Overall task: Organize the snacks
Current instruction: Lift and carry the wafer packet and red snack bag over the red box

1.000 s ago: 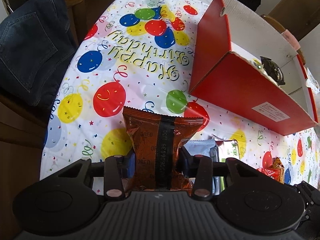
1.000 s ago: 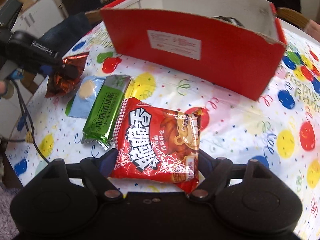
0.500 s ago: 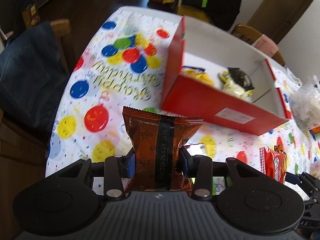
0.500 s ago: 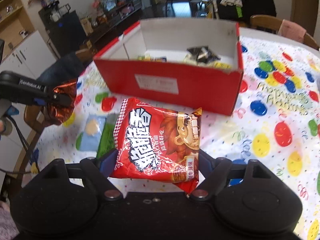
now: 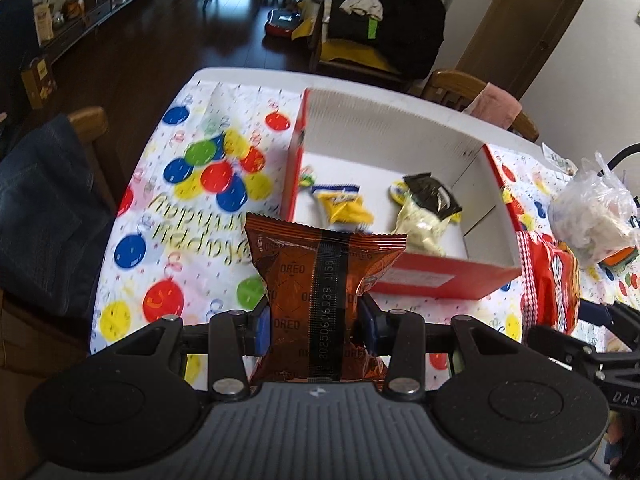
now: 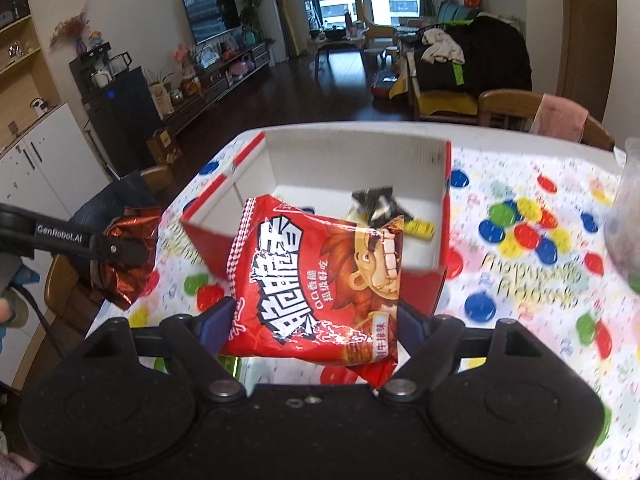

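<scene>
My left gripper (image 5: 314, 320) is shut on a copper-brown Oreo packet (image 5: 320, 276), held upright in the air in front of the red cardboard box (image 5: 436, 280). My right gripper (image 6: 312, 324) is shut on a red noodle-snack bag (image 6: 316, 280), raised above the table near the box (image 6: 434, 292). In the right wrist view the left gripper (image 6: 116, 250) with the Oreo packet (image 6: 128, 256) shows at the left. The white inside of the box holds a yellow packet (image 5: 344, 210), a pale bag (image 5: 420, 228) and a black packet (image 5: 434, 198).
A balloon-print "Happy Birthday" cloth (image 5: 192, 216) covers the table. A clear plastic bag (image 5: 596, 216) lies at the right. Jeans hang over a wooden chair (image 5: 44, 208) at the left; another chair with a pink cloth (image 5: 492, 108) stands behind the table.
Both grippers have risen with their packets, so the views now look down into the open box. The snacks left on the cloth have dropped out of sight.
</scene>
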A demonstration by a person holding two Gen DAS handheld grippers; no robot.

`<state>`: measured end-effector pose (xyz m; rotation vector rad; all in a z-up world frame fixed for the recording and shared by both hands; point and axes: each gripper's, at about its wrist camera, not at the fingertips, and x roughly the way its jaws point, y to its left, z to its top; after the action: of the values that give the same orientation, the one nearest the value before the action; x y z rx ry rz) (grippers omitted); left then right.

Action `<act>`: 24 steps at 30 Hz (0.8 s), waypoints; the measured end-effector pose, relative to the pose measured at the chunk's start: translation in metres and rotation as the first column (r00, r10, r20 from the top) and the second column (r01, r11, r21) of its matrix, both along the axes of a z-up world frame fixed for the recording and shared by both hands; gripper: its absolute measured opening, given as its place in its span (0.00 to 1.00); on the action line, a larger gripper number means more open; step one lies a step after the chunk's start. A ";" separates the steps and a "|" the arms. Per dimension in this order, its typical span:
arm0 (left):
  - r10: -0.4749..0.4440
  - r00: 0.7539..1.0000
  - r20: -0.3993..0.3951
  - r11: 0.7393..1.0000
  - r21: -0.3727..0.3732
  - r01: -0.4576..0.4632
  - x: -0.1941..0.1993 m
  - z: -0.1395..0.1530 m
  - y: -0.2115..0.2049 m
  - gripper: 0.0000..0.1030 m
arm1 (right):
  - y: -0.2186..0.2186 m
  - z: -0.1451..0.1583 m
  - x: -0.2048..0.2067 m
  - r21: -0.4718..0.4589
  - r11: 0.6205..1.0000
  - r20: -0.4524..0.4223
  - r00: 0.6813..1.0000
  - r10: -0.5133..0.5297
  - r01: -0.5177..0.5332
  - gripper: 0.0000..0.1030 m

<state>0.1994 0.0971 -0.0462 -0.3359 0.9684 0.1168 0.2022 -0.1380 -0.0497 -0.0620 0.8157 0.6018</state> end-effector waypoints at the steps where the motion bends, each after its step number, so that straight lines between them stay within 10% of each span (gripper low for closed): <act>1: -0.004 1.000 0.003 1.000 0.004 0.004 0.003 0.002 -0.001 0.40 | 0.001 0.002 0.004 0.000 1.000 0.004 1.000 -0.003 0.003 0.79; 24: -0.056 0.998 -0.036 0.995 0.075 0.059 0.111 0.015 -0.029 0.41 | 0.029 0.009 0.108 -0.049 0.998 0.020 0.999 -0.030 0.031 0.79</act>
<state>0.3105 0.0685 -0.0316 -0.2369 1.0032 0.1066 0.3104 -0.1095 -0.0406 -0.1004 0.8111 0.5519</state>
